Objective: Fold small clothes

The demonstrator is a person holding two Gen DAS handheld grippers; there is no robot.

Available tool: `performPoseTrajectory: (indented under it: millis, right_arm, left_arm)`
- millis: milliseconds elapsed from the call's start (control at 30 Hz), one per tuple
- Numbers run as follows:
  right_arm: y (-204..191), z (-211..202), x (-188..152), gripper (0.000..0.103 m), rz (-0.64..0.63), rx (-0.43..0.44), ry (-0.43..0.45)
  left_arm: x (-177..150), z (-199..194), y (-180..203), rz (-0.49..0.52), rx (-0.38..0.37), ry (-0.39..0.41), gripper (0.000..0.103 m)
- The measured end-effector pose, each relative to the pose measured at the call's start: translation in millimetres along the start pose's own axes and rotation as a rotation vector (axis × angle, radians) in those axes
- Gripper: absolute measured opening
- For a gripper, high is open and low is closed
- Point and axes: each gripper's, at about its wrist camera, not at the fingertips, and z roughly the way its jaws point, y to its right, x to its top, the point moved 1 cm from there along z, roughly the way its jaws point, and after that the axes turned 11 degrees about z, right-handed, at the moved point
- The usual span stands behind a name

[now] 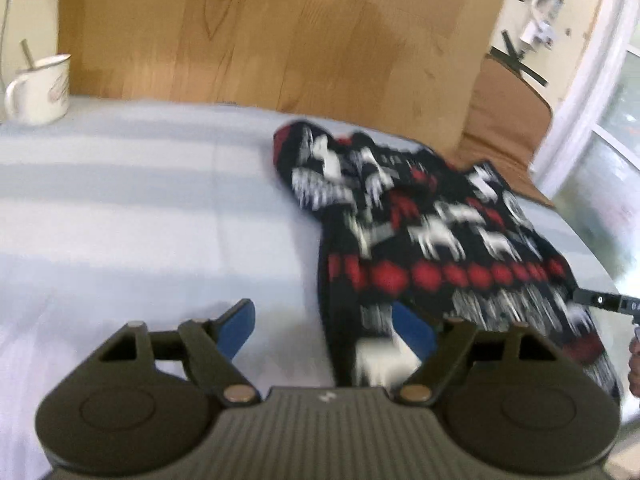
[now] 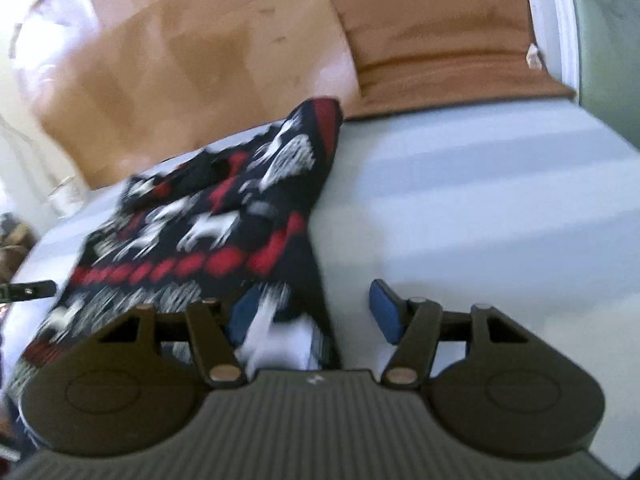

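I judged the sweater (image 1: 432, 232) half folded, bunched near the bed's (image 1: 140, 208) far edge; both grippers' (image 1: 324, 332) (image 2: 316, 312) fingers stood open, gripping nothing.

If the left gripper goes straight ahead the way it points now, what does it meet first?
Probably the patterned sweater: its near edge already lies between the open left gripper pads. Left of it is only the pale striped cloth.
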Motion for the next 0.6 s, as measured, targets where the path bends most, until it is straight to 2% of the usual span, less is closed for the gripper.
performPoseTrajectory:
  millis: [167, 300, 433, 600]
  right_arm:
    - [13, -39, -33, 0.061, 0.076, 0.117, -0.055]
    - [26, -61, -53, 0.058, 0.135, 0.182, -0.072]
    - [38, -79, -69, 0.057, 0.174, 0.239, -0.082]
    - [54, -101, -86, 0.057, 0.208, 0.276, -0.054]
  left_arm:
    - [-32, -31, 19, -0.02, -0.126, -0.055, 0.073]
    - [-50, -42, 39, 0.026, -0.115, -0.095, 0.073]
    - [-65, -55, 50, 0.015, -0.138, -0.116, 0.073]
    - [-82, -73, 64, 0.022, -0.127, -0.124, 0.073]
